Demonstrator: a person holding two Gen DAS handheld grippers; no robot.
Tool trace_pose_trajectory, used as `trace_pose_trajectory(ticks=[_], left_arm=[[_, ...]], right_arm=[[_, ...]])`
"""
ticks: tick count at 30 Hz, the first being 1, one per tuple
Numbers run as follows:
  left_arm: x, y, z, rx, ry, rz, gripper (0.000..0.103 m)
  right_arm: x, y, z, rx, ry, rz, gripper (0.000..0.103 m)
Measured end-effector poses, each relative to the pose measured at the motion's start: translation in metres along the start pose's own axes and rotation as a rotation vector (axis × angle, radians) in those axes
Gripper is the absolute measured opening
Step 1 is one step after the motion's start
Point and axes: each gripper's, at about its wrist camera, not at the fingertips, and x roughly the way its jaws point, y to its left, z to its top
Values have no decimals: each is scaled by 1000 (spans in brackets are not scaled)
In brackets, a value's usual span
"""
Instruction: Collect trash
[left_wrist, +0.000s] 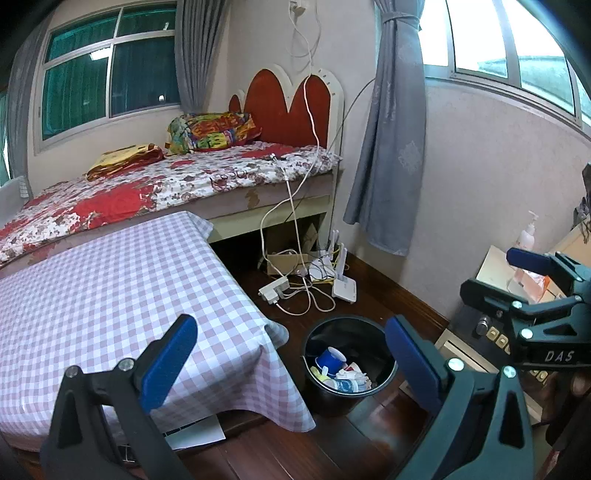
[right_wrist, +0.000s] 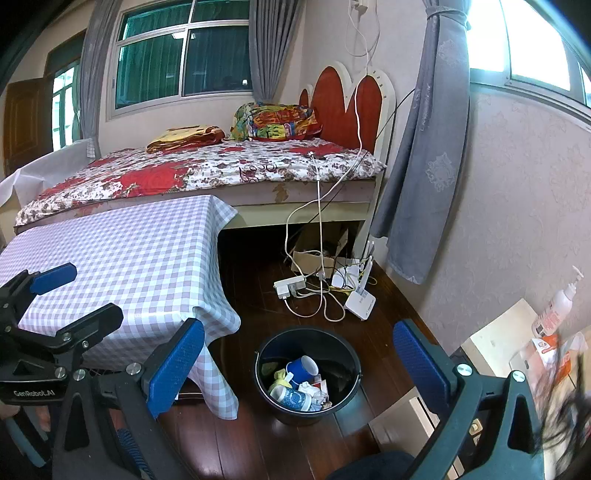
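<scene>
**Both grippers spread and empty above the bin**

The left gripper (left_wrist: 291, 363) hangs with its blue pads wide apart, nothing between them. The right gripper (right_wrist: 299, 367) is spread just as wide and holds nothing. Below both, on the dark wood floor, stands a black bin (left_wrist: 349, 365) just beside the hanging corner of the checked tablecloth (left_wrist: 110, 295). The trash lies inside it: a blue cup (right_wrist: 302, 369), a printed cup (right_wrist: 293, 399) on its side and crumpled paper (right_wrist: 314, 395). The right camera looks deeper into the bin (right_wrist: 308, 376) and shows a yellow-green scrap (right_wrist: 282, 376). The left camera alone catches the right gripper from the side at the right edge. Only the right camera shows a door (right_wrist: 26, 118) at the far left.
</scene>
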Motion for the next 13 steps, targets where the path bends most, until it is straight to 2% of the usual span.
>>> trace_pose_trajectory(ticks=[8, 13], left_arm=[[-4, -2, 0, 24, -41, -6, 102], [-1, -3, 1, 32, -29, -14, 102]], right_arm=[[0, -1, 0, 0, 0, -1, 103], [1, -3, 1, 2, 2, -4, 103]])
